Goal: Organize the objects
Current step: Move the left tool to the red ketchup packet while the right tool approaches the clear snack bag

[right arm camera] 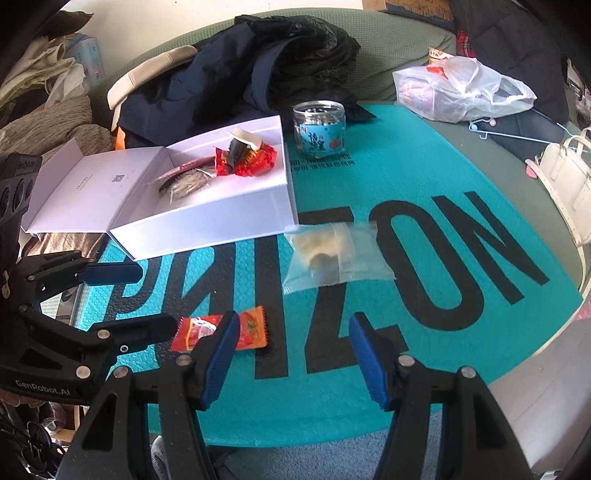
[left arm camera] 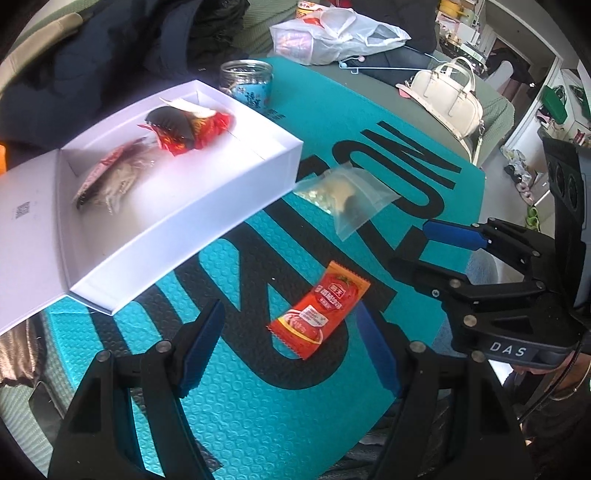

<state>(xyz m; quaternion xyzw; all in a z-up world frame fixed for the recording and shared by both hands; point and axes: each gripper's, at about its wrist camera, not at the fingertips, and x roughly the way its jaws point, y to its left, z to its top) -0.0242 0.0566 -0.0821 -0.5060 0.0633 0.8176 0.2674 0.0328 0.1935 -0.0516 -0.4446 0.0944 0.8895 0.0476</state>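
Observation:
An open white box [left arm camera: 207, 206] [right arm camera: 207, 221] sits on a teal mat [left arm camera: 280, 398] [right arm camera: 461, 155] and holds red wrappers [left arm camera: 199, 129] [right arm camera: 251, 160] and a snack packet [left arm camera: 110, 177]. A red ketchup sachet [left arm camera: 319, 310] [right arm camera: 255, 328] lies on the mat between my left gripper's [left arm camera: 290, 349] open fingers. A clear zip bag [left arm camera: 345, 194] [right arm camera: 332, 254] lies beside the box, ahead of my open, empty right gripper [right arm camera: 291, 354], which also shows in the left wrist view [left arm camera: 417, 245]. The left gripper shows in the right wrist view [right arm camera: 155, 299].
A glass jar [left arm camera: 247, 85] [right arm camera: 319, 129] stands behind the box. A white plastic bag [left arm camera: 332, 33] [right arm camera: 458, 92], a cream handbag [left arm camera: 447, 96], a hanger [right arm camera: 517, 131] and dark clothing [right arm camera: 258, 59] lie around the mat.

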